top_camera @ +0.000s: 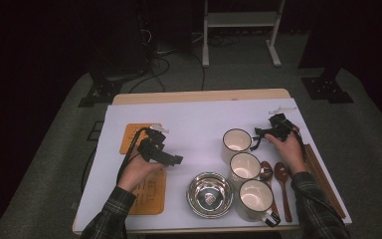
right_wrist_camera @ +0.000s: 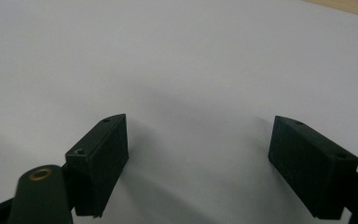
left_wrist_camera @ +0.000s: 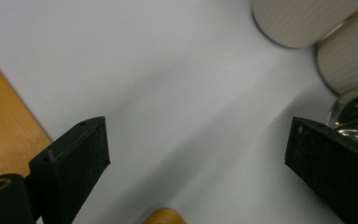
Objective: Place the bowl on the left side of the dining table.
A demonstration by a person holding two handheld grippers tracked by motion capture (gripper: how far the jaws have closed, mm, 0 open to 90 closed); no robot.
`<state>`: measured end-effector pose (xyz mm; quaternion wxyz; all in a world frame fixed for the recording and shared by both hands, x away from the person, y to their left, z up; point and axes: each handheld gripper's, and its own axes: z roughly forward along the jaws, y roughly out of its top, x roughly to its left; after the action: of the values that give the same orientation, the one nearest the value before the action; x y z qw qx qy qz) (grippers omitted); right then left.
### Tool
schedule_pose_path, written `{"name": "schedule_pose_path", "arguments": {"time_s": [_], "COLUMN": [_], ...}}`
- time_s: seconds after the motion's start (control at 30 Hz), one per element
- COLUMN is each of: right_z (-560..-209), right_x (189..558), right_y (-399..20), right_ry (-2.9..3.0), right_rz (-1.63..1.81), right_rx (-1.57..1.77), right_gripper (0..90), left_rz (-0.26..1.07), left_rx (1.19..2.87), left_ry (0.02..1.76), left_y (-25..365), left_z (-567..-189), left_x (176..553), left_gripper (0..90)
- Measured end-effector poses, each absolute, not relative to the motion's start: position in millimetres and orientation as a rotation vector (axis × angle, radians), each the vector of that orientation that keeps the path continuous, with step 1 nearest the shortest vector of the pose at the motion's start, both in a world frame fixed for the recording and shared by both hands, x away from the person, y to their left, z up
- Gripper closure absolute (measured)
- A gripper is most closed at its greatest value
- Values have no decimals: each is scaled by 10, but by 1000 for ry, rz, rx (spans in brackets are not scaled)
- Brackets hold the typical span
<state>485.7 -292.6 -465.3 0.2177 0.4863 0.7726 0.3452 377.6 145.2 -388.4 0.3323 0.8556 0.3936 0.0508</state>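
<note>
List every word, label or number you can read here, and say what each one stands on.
None can be read.
Orange mat: dark printed marks, too small and blurred.
Steel bowl: a small marking at its centre, unreadable; it may be a sticker or a reflection.
Mugs: nothing printed that shows.

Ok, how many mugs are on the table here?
3, in a line at the right: the far mug beside the right gripper, the middle mug, and the near mug by the steel bowl.
</note>
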Motion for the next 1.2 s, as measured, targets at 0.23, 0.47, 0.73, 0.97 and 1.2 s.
{"name": "schedule_pose_path", "arguments": {"time_s": [0.23, 0.47, 0.73, 0.97, 1.2], "right_z": [-4653, -4653, -4653, -4653, -4653], "right_x": [4857, 4857, 4857, 4856, 4857], "right_y": [-2926, -2925, -2925, -2924, -2925], "right_ry": [2139, 2139, 2139, 2138, 2139], "right_rz": [956, 955, 955, 955, 955], "right_rx": [1347, 1347, 1346, 1346, 1345], "right_gripper": [185, 185, 185, 185, 185], "left_rz": [118, 92, 63, 42, 25], "left_rx": [2261, 2281, 2318, 2333, 2348], "left_ry": [980, 945, 903, 868, 847], "left_y": [1326, 1207, 1049, 940, 848], "left_z": [-3886, -3924, -3983, -4033, -4103], "left_x": [3682, 3597, 3517, 3473, 3444], "left_gripper": [51, 51, 51, 56, 76]}}
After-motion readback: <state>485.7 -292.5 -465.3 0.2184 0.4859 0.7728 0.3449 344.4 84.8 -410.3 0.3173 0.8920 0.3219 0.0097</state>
